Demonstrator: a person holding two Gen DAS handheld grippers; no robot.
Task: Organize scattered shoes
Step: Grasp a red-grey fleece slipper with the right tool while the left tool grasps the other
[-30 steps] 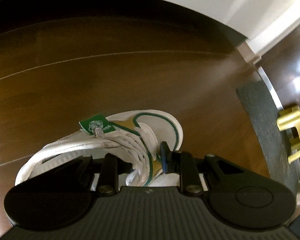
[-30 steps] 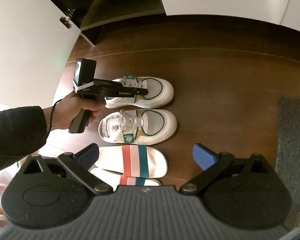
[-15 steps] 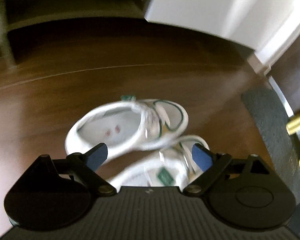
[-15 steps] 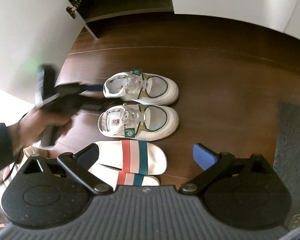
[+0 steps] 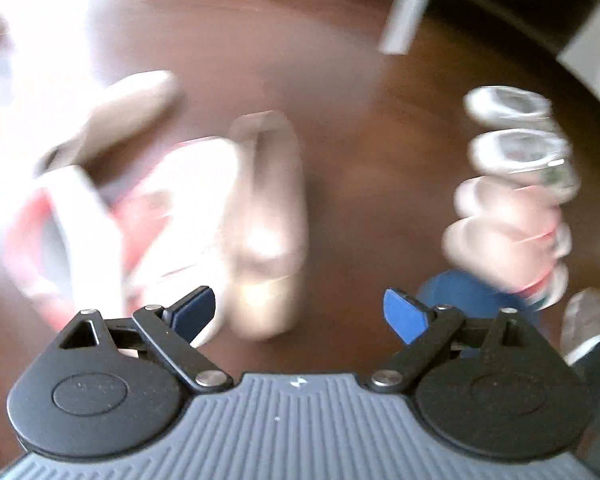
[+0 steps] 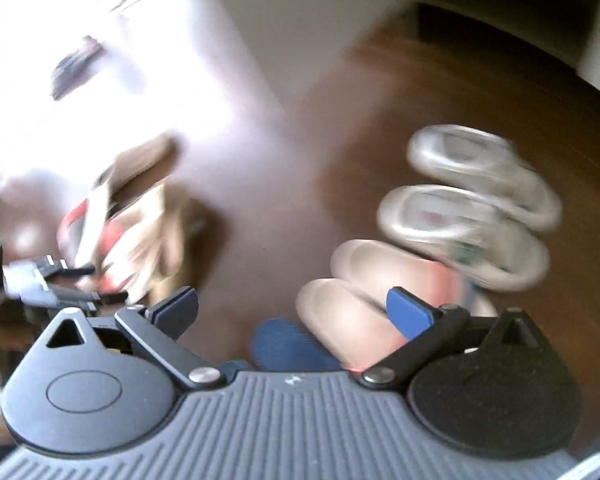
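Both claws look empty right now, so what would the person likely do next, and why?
Probably lower the open left gripper onto the beige shoe just ahead of it. That shoe lies in a loose pile, while the white sneakers and striped slides already sit in a row.

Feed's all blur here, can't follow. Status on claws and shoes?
Left claw open, empty. Right claw open, empty. White sneakers paired beside striped slides; loose shoes still piled. Nothing blocking.
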